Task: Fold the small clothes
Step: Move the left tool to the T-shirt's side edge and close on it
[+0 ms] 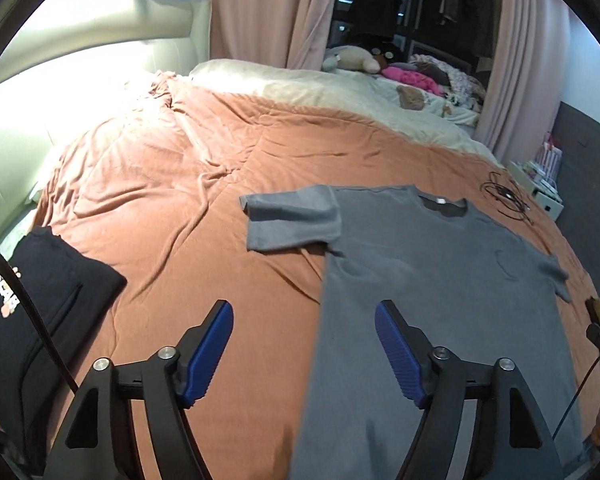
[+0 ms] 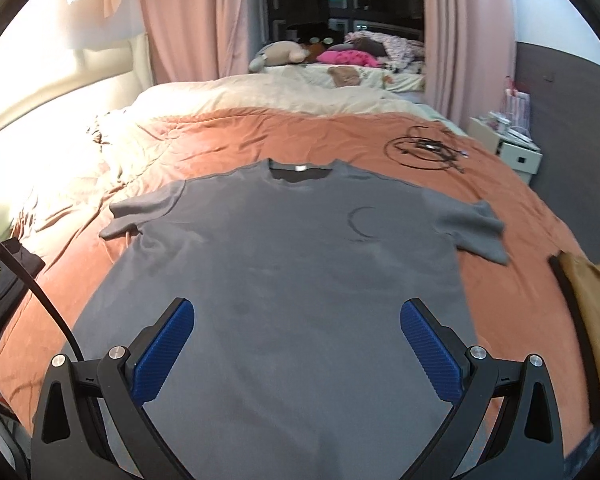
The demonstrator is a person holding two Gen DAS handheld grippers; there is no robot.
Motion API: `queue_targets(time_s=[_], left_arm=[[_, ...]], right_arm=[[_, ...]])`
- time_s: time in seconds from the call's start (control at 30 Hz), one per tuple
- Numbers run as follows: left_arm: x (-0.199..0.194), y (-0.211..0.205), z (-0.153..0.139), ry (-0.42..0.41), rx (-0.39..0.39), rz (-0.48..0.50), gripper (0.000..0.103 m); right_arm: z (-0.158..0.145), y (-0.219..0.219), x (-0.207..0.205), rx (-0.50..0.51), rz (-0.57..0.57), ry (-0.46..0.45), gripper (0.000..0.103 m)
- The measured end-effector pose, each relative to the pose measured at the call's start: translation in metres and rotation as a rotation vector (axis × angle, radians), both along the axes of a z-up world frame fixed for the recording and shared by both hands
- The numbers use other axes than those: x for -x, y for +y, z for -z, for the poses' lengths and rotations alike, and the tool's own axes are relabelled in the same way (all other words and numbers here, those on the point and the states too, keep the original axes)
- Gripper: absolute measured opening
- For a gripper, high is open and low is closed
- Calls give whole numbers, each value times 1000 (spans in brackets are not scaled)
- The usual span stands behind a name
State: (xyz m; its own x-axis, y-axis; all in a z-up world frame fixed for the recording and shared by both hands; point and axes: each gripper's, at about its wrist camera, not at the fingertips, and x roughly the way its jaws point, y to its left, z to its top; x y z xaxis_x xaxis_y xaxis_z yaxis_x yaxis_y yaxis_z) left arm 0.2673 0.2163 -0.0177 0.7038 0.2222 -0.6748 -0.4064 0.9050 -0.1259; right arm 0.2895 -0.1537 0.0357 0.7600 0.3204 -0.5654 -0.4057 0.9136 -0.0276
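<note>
A grey T-shirt [image 2: 292, 256] lies spread flat, front up, on the orange bedspread [image 2: 380, 132], collar toward the far side and both short sleeves out. In the left wrist view the same grey T-shirt [image 1: 440, 280] fills the right half, with its left side edge running down between the blue pads. My left gripper [image 1: 304, 320] hovers open above that edge, nothing pinched. My right gripper [image 2: 298, 316] stands open over the shirt's lower middle, holding nothing.
A folded black garment [image 1: 40, 300] with a print lies at the left of the bed. A mustard garment [image 2: 592, 312] sits at the right edge. Black cables [image 2: 424, 150] are coiled beyond the shirt. A white nightstand [image 2: 512, 148] stands at the far right. Cream bedding [image 2: 260, 92] and plush toys lie further back.
</note>
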Motion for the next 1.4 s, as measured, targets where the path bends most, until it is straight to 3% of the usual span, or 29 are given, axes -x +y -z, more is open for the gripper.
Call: queue_targets(time_s=[0.2, 0.63, 0.8, 1.07, 1.17, 1.23, 1.27, 1.4], left_arm=[[-41, 33, 16, 50, 54, -14, 58], [-121, 105, 69, 126, 139, -15, 53], [-148, 130, 100, 168, 185, -31, 48], [-176, 160, 139, 220, 233, -53, 47], [-182, 160, 151, 249, 240, -42, 46], [-181, 158, 149, 247, 229, -39, 29], [-181, 160, 148, 244, 242, -33, 14], [-174, 159, 135, 206, 268, -10, 7]], right_arm=[[0, 20, -46, 14, -61, 23, 97], [8, 74, -127, 33, -127, 78, 87], [18, 100, -152, 43, -150, 118, 76], [39, 142, -191, 46, -198, 197, 62], [45, 156, -202, 35, -219, 224, 52], [48, 166, -209, 32, -234, 241, 44], [49, 170, -211, 31, -238, 248, 42], [57, 191, -226, -14, -268, 306, 32]])
